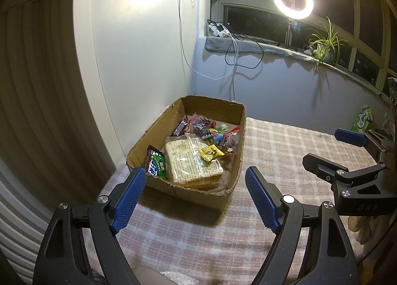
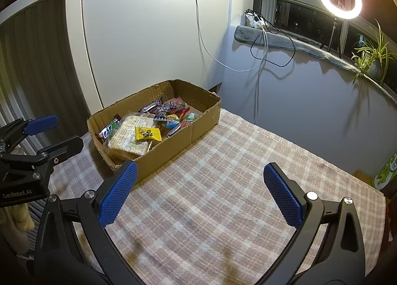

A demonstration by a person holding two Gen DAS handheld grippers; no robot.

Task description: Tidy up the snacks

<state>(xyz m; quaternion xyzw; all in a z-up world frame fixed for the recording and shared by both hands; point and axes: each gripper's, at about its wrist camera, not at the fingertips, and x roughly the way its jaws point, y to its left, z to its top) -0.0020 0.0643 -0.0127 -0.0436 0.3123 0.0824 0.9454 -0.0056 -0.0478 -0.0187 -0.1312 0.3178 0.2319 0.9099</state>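
Checked cloth [image 2: 223,160] covers the table below a dark window sill. Only the right wrist view shows bottles atop the white cabinet [image 2: 148,24]; a green packet [image 2: 387,170] is cut off at its edge. Small wrappers' print is illegible. Cardboard box [image 1: 158,184] at the table's far left corner holds the snacks: cracker pack [image 1: 191,163], yellow sachet [image 1: 211,153], chocolate bars. Left gripper [image 1: 196,195] and right gripper [image 2: 198,190] both stand wide, empty, above the cloth
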